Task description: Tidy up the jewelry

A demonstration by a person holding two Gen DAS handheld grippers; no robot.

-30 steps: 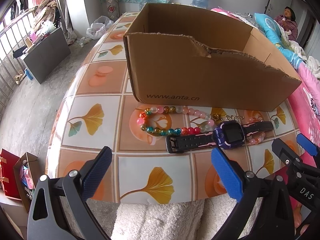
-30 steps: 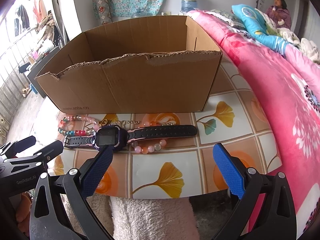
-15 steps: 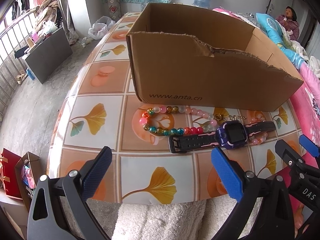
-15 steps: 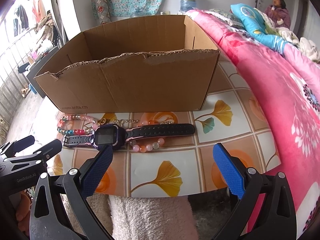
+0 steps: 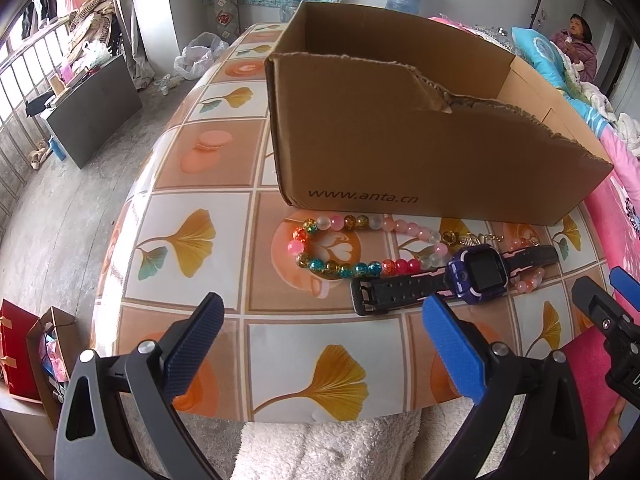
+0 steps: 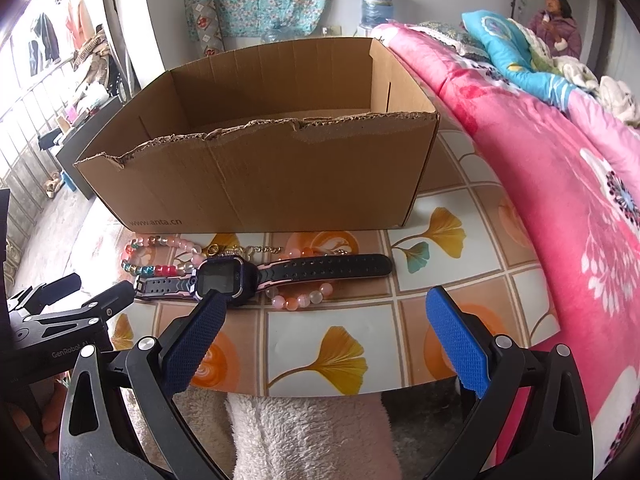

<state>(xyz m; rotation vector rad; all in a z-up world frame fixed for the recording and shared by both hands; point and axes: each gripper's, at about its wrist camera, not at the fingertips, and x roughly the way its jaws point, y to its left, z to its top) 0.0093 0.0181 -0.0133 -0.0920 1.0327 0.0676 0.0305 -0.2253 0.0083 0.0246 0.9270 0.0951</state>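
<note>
An open cardboard box stands on the tiled table. In front of it lie a multicoloured bead bracelet, a thin gold chain, a pink bead bracelet and a purple watch with a black strap lying across them. My left gripper hovers open just short of the beads. Open as well, my right gripper hangs near the table's front edge, its left fingertip close to the watch face. Neither holds anything.
A pink flowered blanket covers the bed at the right, where a person sits far back. A fluffy white sleeve fills the bottom. Paper bags stand on the floor at the left, beyond the table edge.
Both grippers have edged forward towards the jewellery, which looks slightly nearer. The jewellery and box have not moved. Both grippers stay open.
</note>
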